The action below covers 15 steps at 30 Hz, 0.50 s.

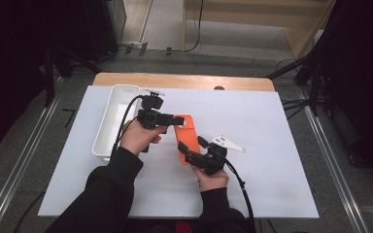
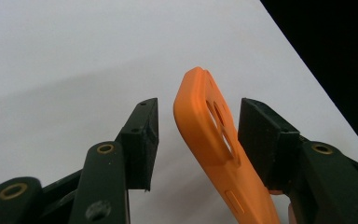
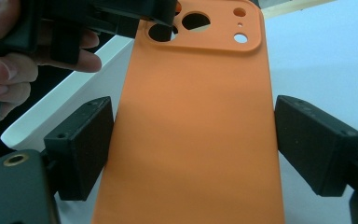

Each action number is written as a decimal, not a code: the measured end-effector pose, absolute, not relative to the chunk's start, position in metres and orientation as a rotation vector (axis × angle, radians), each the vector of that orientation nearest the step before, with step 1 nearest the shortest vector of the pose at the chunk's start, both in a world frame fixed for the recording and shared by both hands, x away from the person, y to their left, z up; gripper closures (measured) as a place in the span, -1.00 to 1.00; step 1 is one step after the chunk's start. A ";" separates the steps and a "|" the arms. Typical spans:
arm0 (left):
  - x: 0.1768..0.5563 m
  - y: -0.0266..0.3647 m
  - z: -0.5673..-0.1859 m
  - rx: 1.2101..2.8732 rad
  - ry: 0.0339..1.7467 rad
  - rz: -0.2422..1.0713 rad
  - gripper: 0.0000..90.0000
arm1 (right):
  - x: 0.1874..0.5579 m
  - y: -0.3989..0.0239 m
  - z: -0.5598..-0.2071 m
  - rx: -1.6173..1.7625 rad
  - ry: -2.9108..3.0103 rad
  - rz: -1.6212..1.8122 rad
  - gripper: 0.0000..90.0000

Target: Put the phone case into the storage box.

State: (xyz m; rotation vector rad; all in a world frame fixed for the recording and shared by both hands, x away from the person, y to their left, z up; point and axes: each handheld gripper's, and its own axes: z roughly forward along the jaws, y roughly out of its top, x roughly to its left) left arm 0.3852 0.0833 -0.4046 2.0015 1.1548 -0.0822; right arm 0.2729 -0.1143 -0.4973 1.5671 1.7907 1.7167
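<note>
An orange phone case with camera cut-outs lies along the middle of the white table sheet. My right gripper comes in from the near side, and in the right gripper view its pads sit against the two long edges of the case, shut on it. My left gripper reaches in from the left at the case's far, camera end. In the left gripper view the case stands tilted between the jaws. One pad is close against its back; the other pad stands clear of it.
A long white tray stands at the left of the sheet, just beyond the left hand; its rim shows beside the case. The table's wooden back edge lies behind. Dark stands and cables flank the table.
</note>
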 end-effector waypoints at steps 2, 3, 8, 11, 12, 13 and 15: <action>0.387 0.084 -0.405 1.994 1.164 -0.088 0.11 | 0.272 -0.113 -0.497 1.563 1.791 1.716 -0.70; 0.387 0.084 -0.405 1.994 1.164 -0.088 0.13 | 0.272 -0.113 -0.497 1.563 1.791 1.716 -0.70; 0.388 0.083 -0.407 1.994 1.174 -0.110 0.29 | 0.272 -0.112 -0.496 1.558 1.789 1.716 -0.70; 0.389 0.083 -0.408 1.993 1.173 -0.119 0.35 | 0.272 -0.111 -0.497 1.554 1.793 1.712 -0.70; 0.389 0.083 -0.408 1.990 1.176 -0.119 0.38 | 0.272 -0.111 -0.497 1.552 1.796 1.708 -0.70; 0.389 0.083 -0.408 1.990 1.176 -0.119 0.41 | 0.272 -0.111 -0.497 1.551 1.798 1.704 -0.70; 0.390 0.084 -0.408 1.980 1.176 -0.134 0.48 | 0.272 -0.110 -0.497 1.547 1.804 1.695 -0.70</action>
